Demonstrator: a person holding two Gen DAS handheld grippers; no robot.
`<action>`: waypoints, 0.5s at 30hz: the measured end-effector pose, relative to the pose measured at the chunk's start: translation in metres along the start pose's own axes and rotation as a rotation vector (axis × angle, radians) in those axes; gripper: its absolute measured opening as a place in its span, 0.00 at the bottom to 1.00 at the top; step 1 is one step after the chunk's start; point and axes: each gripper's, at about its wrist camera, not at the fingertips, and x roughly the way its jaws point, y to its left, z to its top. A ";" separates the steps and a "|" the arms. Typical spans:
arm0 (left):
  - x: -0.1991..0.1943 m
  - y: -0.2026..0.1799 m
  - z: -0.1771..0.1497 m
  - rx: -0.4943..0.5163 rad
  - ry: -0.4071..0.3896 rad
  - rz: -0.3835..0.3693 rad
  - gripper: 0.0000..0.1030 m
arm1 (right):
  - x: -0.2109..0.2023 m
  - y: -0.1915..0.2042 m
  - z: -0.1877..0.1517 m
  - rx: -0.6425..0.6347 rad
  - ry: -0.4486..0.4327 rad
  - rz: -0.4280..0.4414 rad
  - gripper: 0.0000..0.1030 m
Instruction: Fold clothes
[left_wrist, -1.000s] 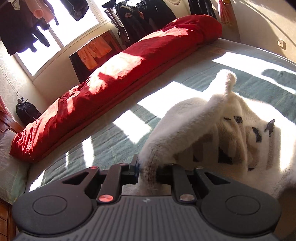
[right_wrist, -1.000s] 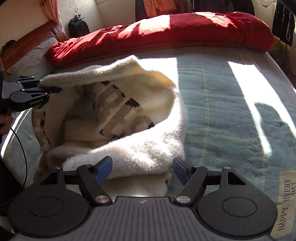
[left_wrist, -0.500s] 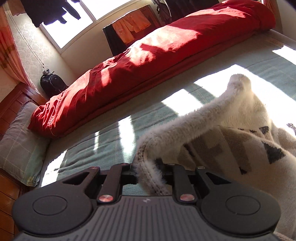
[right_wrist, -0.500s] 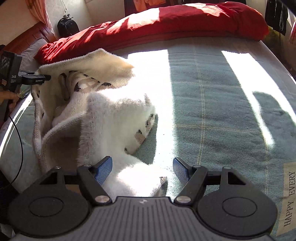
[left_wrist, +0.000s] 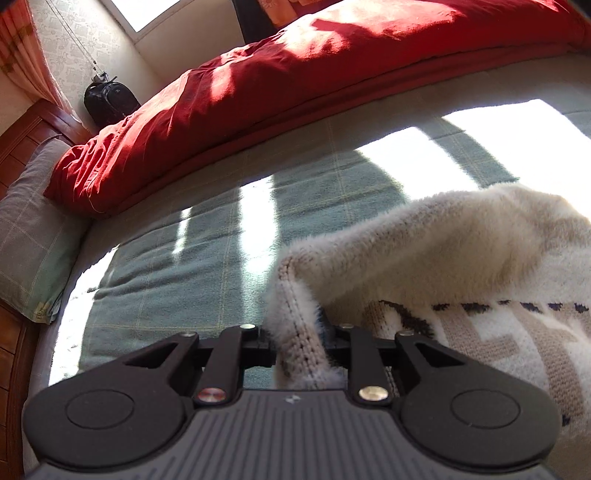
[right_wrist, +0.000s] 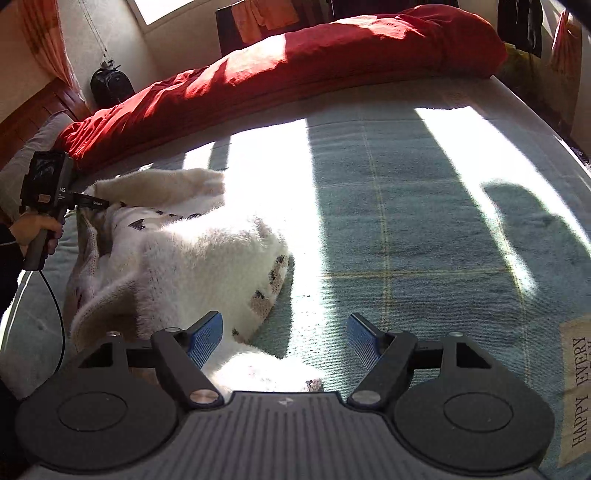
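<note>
A: On the left, what is the left gripper (left_wrist: 297, 343) doing?

B: Its jaws are nearly closed, and the ribbed hem of the fluffy cream knitted sweater with beige and dark pattern (left_wrist: 461, 266) is between them. They have just been opening a little, so I judge this as the moment of release. The pads seem to touch the hem yet, but loosely.

A: Where is the sweater?

B: It lies on the bed with the grey-green checked blanket (right_wrist: 406, 229), in a heap near the front left side, partly folded over itself. The long red quilt (right_wrist: 295, 66) is well apart, at the far edge.

A: And on the right?

B: The right gripper (right_wrist: 284, 338) hangs with jaws wide apart and holds nothing; a fold of the sweater lies just under them.

A: How to do this step well?

B: I think: put the hem down flat before releasing fully, then pull the left gripper back straight, so the fluffy cloth does not catch. After that, the right one can smooth the heap.
</note>
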 end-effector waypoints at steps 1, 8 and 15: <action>-0.003 0.000 0.000 0.005 -0.002 -0.006 0.22 | -0.002 0.000 0.000 0.002 -0.003 -0.001 0.76; -0.049 0.019 -0.008 0.048 -0.065 -0.039 0.41 | -0.012 0.006 -0.008 -0.003 -0.007 0.005 0.76; -0.113 0.033 -0.033 0.123 -0.169 -0.046 0.58 | -0.035 0.025 -0.015 -0.030 -0.035 0.009 0.76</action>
